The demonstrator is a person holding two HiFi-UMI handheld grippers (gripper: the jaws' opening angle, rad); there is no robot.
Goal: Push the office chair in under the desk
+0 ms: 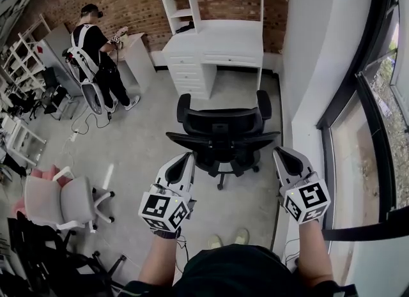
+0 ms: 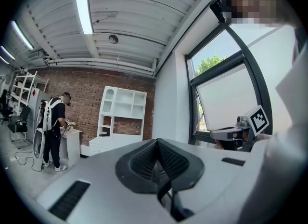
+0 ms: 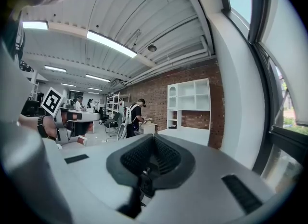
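Head view: left gripper [image 1: 186, 160] and right gripper [image 1: 280, 155], both closed and empty, flank the mid-frame office chair [image 1: 222, 126], likely for pushing toward the upper-centre desk [image 1: 230, 37].

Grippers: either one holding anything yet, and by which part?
Nothing is held. The left gripper and right gripper both have their jaws together on nothing, and neither touches the office chair.

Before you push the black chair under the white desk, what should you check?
1. Black mesh office chair has its seat facing the white wooden desk: ok.
2. Floor in the gap under the desk is open: ok.
3. Left gripper and right gripper touching the chair: not ok, both short of it.
4. Both grippers' jaws together, empty: ok.
5. Chair wheels free to roll: cannot tell.
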